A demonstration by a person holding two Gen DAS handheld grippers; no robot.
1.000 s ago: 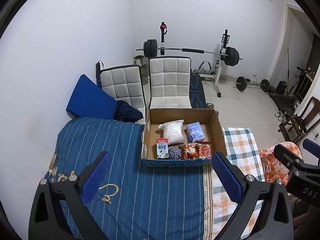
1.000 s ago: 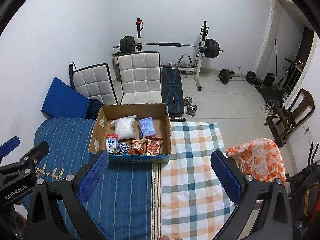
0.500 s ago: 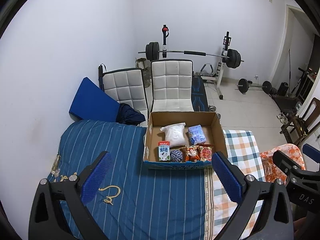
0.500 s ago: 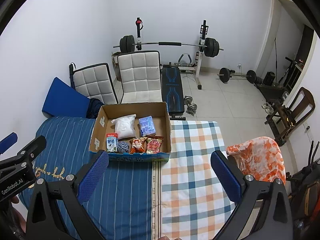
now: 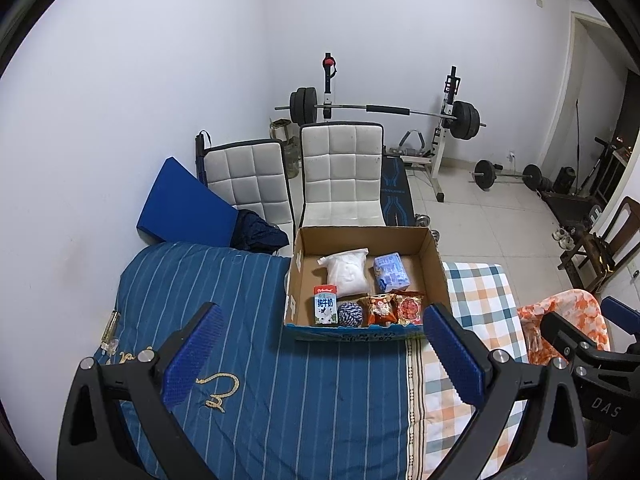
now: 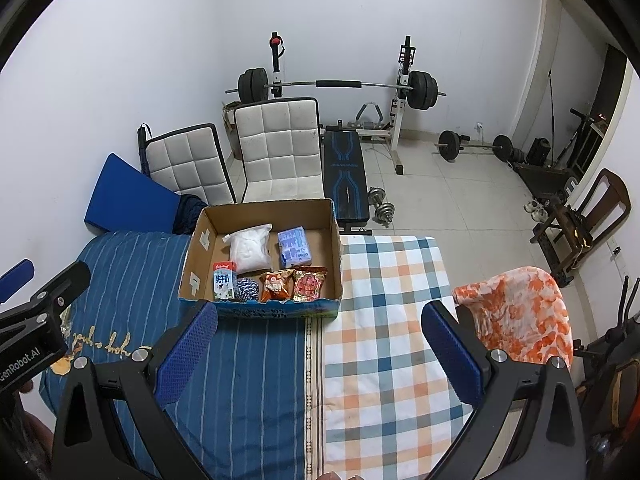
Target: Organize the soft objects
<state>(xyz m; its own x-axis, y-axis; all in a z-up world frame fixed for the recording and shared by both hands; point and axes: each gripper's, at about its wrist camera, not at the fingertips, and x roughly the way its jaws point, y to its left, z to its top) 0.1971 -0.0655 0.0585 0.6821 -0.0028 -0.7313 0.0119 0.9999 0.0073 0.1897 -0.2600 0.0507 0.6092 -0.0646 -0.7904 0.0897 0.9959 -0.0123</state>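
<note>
A cardboard box (image 5: 434, 268) (image 6: 335, 240) sits on the bed at its far edge. Inside lie a white bag (image 5: 346, 274) (image 6: 250, 249), a blue packet (image 5: 391, 273) (image 6: 294, 247), a milk carton (image 5: 325, 305) (image 6: 224, 280), a blue-white yarn ball (image 5: 351, 314) (image 6: 247, 289) and two orange-red snack packs (image 5: 396, 307) (image 6: 296, 282). My left gripper (image 5: 320, 344) and right gripper (image 6: 318, 340) are both open and empty, held well above the bed, nearer than the box. An orange-white cloth (image 5: 568, 320) (image 6: 520, 312) hangs at the bed's right side.
The bed has a blue striped cover (image 5: 240, 360) on the left and a checked sheet (image 6: 384, 320) on the right. Two white chairs (image 5: 340, 176), a blue pad (image 5: 182, 204), a weight bench (image 6: 344, 168) and a barbell rack stand beyond. A wooden chair (image 6: 592, 216) is far right.
Both grippers have pulled back and risen slightly, so the box looks a little smaller and lower in view. Nothing in the box moved. Both stay open.
</note>
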